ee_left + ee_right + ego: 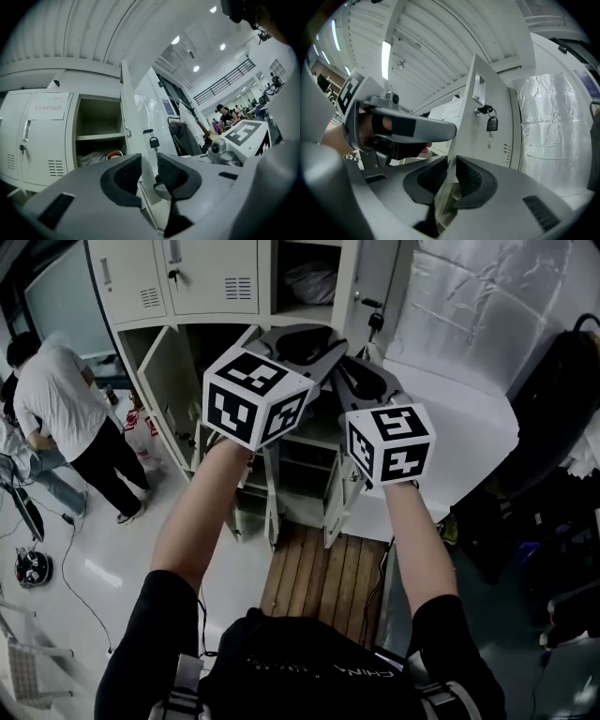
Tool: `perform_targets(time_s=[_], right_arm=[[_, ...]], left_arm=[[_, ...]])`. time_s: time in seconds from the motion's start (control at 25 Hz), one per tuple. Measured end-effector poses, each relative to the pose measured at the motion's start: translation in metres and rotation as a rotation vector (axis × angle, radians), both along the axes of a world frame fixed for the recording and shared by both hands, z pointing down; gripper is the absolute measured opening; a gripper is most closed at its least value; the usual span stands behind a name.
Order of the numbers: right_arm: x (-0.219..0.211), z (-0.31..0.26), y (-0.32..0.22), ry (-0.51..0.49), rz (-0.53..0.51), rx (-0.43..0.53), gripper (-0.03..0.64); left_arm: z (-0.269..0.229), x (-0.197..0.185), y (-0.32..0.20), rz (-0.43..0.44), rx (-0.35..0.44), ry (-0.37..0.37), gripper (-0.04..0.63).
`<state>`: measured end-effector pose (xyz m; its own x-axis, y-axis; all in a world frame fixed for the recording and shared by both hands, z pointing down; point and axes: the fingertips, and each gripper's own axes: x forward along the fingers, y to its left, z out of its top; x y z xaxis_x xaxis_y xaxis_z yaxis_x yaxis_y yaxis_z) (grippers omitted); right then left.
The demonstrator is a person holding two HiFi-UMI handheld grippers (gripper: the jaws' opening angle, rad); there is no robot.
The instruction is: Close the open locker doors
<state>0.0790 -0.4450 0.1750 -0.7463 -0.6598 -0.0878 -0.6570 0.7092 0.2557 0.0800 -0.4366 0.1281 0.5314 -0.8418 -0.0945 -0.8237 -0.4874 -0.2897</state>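
We gripped the edge of the open locker door between our right fingers; our left fingers stood apart, that edge in line with their gap.

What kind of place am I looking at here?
Probably a staff locker corner in a large workshop hall: metal lockers, a locker door with its key hanging, a high ribbed ceiling, and people working beyond.

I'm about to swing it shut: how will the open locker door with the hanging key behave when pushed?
The locker door looks like thin sheet metal, so probably light and slightly flexible. Its dangling key will likely swing. The smooth painted face may be slippery.
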Motion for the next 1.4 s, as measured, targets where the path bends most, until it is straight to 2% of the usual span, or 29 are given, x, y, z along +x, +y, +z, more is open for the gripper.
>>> perform_targets(time_s=[0.12, 0.28, 0.44, 0.6, 0.72, 1.04, 1.4], right_arm=[[-0.008, -0.001, -0.003, 0.014, -0.024, 0.013, 0.075], [-0.023, 0.0, -0.007, 0.056, -0.042, 0.036, 0.076], [-0.036, 0.001, -0.011, 0.088, -0.071, 0.041, 0.076], [-0.042, -0.002, -0.015, 0.112, -0.083, 0.047, 0.076], [-0.048, -0.004, -0.017, 0.128, -0.088, 0.055, 0.076], [-0.066, -0.012, -0.025, 0.178, -0.081, 0.093, 0.076], [-0.089, -0.066, -0.04, 0.192, -0.091, 0.181, 0.075]], left_arm=[[-0.004, -0.009, -0.007, -0.08, 0.008, -0.032, 0.115], [-0.004, -0.027, -0.015, -0.165, 0.004, -0.023, 0.115], [0.002, -0.037, -0.026, -0.209, -0.023, -0.027, 0.115], [0.004, -0.044, -0.037, -0.207, -0.048, 0.008, 0.115], [0.006, -0.057, -0.044, -0.203, -0.082, 0.003, 0.115], [0.005, -0.097, -0.071, -0.156, -0.166, -0.057, 0.117], [-0.001, -0.139, -0.112, -0.111, -0.267, -0.156, 0.12]])
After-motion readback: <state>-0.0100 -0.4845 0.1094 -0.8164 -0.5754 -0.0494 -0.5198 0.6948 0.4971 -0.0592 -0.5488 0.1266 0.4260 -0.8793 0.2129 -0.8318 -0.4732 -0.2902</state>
